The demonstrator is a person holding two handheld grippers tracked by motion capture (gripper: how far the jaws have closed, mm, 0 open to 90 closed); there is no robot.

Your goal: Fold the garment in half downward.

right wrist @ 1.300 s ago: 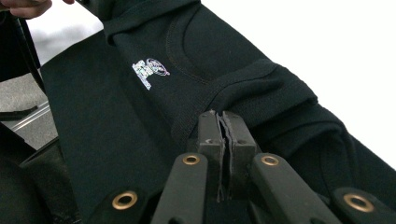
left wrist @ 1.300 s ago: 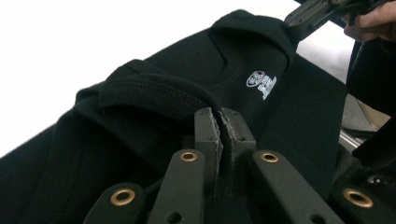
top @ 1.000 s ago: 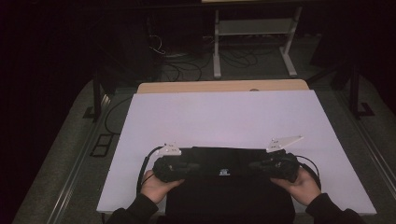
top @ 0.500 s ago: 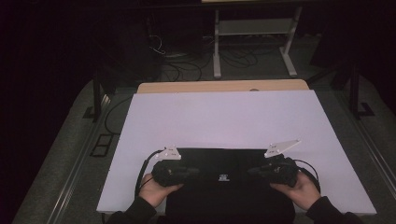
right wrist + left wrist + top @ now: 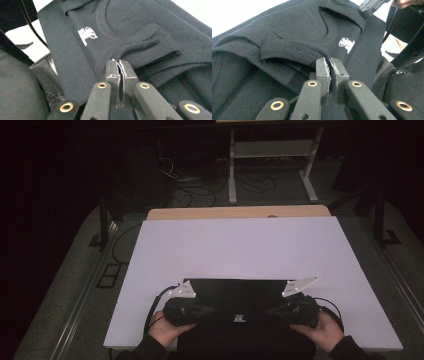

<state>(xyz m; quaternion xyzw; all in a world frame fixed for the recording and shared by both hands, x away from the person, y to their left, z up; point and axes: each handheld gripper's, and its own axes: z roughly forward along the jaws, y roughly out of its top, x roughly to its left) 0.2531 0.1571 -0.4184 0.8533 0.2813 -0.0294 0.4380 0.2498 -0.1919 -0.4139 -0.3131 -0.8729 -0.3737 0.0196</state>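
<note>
Both hands sit low at the near edge, left gripper (image 5: 202, 310) and right gripper (image 5: 272, 310) clamped tight, tips pointing toward each other.

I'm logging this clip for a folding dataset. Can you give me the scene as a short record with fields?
garment: black T-shirt, white logo at the neck, lying at the near edge
surface: white table
left claw: shut on the T-shirt's fabric beside the collar
right claw: shut on the fabric at the other side of the collar
hands: one on each claw, at the near edge
</note>
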